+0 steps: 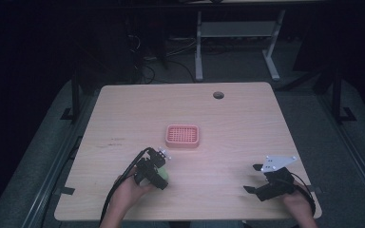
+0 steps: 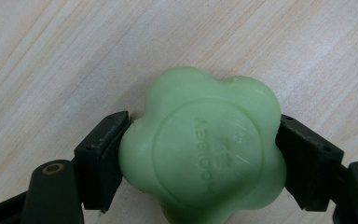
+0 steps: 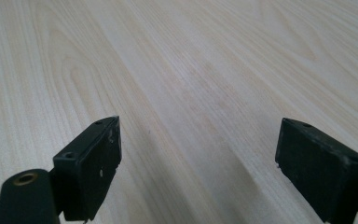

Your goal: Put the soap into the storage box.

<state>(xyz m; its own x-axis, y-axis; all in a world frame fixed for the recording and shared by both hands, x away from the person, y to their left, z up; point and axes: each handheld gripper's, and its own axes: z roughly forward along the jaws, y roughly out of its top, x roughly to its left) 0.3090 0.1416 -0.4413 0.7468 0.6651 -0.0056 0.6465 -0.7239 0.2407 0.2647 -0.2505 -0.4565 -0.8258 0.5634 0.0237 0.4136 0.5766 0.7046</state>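
Observation:
A pale green flower-shaped soap (image 2: 205, 149) with embossed lettering sits between my left gripper's jaws, both pads pressed against its sides. From above, the left gripper (image 1: 160, 172) is at the table's front left with the green soap (image 1: 163, 175) under it, just off the wood. A pink slotted soap dish (image 1: 183, 136) lies at the table's middle, a short way beyond that gripper. My right gripper (image 1: 253, 178) rests at the front right, jaws wide apart over bare wood (image 3: 191, 116) with nothing between them.
The light wooden table (image 1: 237, 118) has a round cable hole (image 1: 218, 95) near its far edge. Beyond it, on the dark floor, stand a white desk frame (image 1: 237, 33) and loose cables. The table's front edge lies close under both hands.

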